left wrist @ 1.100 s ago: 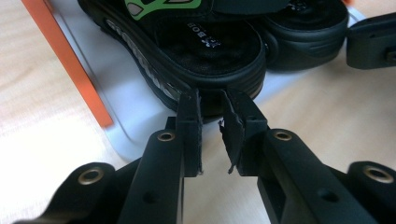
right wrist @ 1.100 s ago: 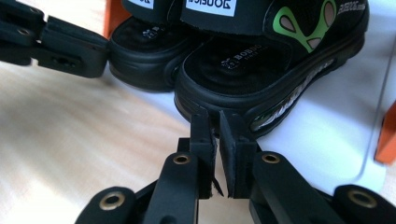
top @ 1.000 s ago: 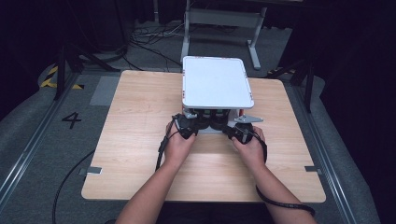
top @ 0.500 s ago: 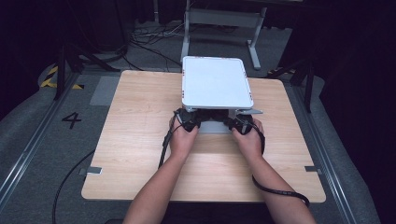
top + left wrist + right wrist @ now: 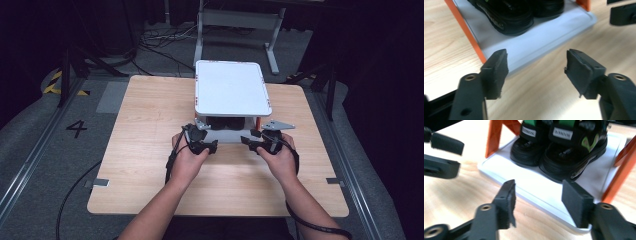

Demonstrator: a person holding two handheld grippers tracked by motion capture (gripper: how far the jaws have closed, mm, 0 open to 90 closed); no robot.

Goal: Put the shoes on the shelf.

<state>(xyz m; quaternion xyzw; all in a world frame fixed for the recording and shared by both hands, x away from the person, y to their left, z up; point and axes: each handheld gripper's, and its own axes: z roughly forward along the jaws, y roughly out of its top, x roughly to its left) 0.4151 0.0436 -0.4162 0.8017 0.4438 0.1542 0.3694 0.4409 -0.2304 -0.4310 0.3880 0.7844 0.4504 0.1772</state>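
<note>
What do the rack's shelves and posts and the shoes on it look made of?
Shelves: likely plastic, smooth matte white with moulded rounded rim. Posts: orange plastic by their flat, even colour. Shoes: black rubbery ribbed soles, with what looks like synthetic fabric straps.

The worktop [image 5: 150, 150] is pale wood-grain laminate, smooth and matt. On it, the rack's white shelf [image 5: 584, 182] looks like smooth, slightly glossy plastic, its posts [image 5: 495, 135] orange plastic. The black shoes [image 5: 564, 152] on that shelf have ribbed rubbery soles. The jaws carry matt, frayed pads [image 5: 579, 72].
</note>
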